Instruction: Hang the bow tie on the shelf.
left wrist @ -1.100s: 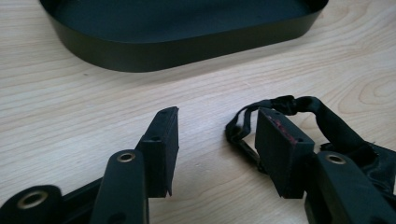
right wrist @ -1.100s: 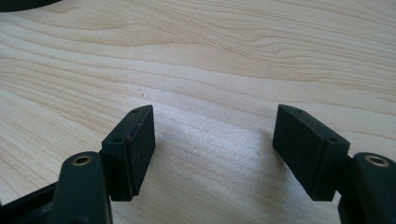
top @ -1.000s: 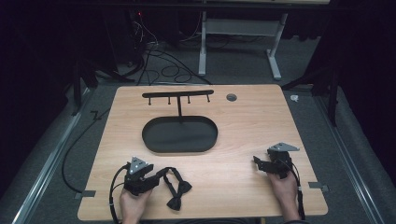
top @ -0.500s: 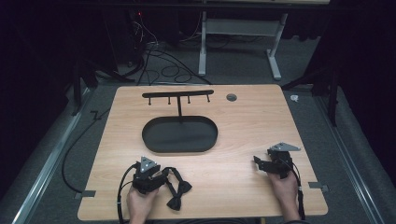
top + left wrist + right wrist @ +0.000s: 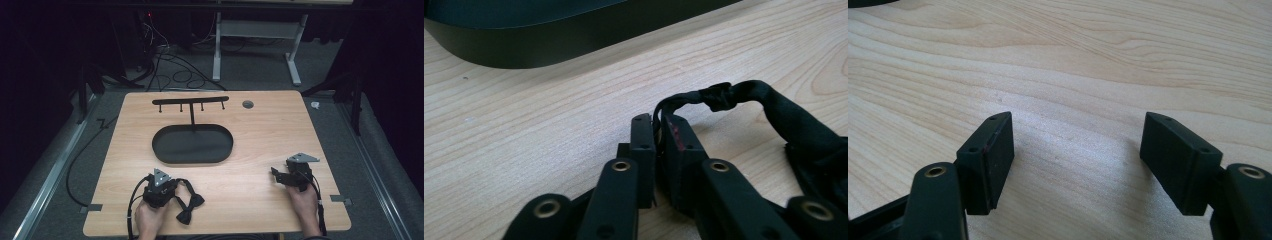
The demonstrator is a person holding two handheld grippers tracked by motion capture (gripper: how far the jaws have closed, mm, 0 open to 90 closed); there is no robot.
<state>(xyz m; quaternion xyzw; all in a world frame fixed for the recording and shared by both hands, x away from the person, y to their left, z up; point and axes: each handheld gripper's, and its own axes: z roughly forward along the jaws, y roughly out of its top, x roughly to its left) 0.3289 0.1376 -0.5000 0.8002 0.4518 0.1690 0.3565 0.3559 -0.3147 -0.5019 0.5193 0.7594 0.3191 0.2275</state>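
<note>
Dark floor with cables lies all around the wooden tabletop (image 5: 260, 130). Near the far edge of the tabletop stands a black rack (image 5: 190, 103) with small hooks, and its post comes up from a black oval tray (image 5: 192, 144) in the middle.

Close to the near edge, toward the left corner, lies a black bow tie (image 5: 189, 206) with a thin strap (image 5: 684, 99). The left gripper (image 5: 159, 186) is low over the wood, right beside it. Its jaws have just been closing, and in the left gripper view they are pressed together on the strap, which loops up out of the top of them and runs over to the bow on the right.

The right gripper (image 5: 276, 173) rests near the near right corner, well apart from the tie. In the right gripper view its jaws are spread wide with nothing but bare wood between them.

So the step in hand looks like the grab: the strap is pinched, but the tie is not yet lifted. The next move is probably to lift it up slowly and carry it across to the rack, so the strap can go over a hook. The pinch is on a thin, floppy strap, so it could slip. The free gripper may need to help hold the loop open.
</note>
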